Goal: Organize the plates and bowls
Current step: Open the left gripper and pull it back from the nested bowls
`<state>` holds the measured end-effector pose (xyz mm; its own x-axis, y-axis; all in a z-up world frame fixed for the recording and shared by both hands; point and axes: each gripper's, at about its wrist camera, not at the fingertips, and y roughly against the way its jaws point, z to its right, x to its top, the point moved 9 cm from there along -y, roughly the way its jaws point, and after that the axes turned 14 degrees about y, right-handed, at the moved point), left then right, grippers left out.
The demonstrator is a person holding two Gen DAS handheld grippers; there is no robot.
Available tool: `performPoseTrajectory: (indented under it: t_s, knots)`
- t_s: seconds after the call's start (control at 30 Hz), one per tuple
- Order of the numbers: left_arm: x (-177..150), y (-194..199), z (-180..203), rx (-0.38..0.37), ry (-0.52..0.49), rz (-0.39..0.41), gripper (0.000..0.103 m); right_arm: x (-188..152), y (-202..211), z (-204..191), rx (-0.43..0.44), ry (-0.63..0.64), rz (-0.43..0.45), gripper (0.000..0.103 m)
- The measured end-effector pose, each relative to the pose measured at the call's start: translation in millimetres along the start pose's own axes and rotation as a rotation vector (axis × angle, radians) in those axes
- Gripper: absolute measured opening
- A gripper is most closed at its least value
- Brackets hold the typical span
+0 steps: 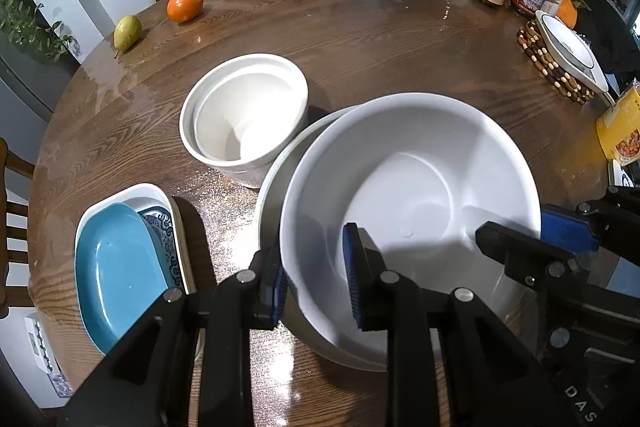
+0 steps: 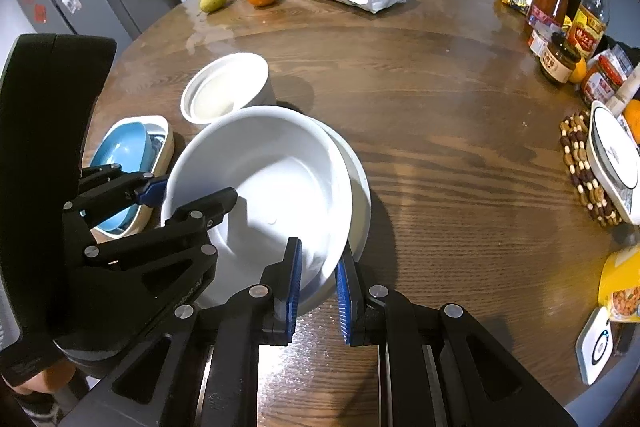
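Bowl handling was seen on a round wooden surface. A large white bowl was held tilted over a second white bowl, whose rim showed beneath it on the side towards the chairs. The right tool was clenched on the large bowl's near rim, with one blue pad inside the wall and the other outside. The left tool was set astride the opposite rim: its outer pad lay against the outside of the wall, while its inner pad stood within the bowl. Whether the wall was actually pinched there could not be told. Just beyond the large bowl, a stack of deep white bowls was placed upright, one nested inside another. To the left of these, a blue dish was nested in a white rectangular dish. Well apart, an orange and a pear were seen at the far edge.
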<state>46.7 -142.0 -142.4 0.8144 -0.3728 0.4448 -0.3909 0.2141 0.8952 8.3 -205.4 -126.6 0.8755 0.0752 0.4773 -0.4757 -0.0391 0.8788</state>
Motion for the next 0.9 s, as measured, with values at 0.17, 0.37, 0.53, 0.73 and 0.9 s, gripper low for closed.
performPoseTrajectory:
  t_s: [0.17,0.37,0.53,0.73,0.9]
  knots:
    - [2,2,1,-0.002,-0.002,0.009,0.029,1,0,1,-0.018,0.009,-0.002,0.017]
    - [4,5,2,-0.006,0.006,0.018,0.032,1,3,5,-0.044,0.012,0.004,0.017]
    - [8,12,3,-0.018,0.011,0.033,0.045,2,10,18,-0.05,-0.023,0.028,0.018]
    - [15,23,-3,-0.026,0.033,0.061,0.054,2,17,28,-0.018,-0.081,0.058,0.019]
    - [23,34,-18,-0.043,0.091,0.082,0.06,2,18,29,0.006,-0.101,0.07,0.019]
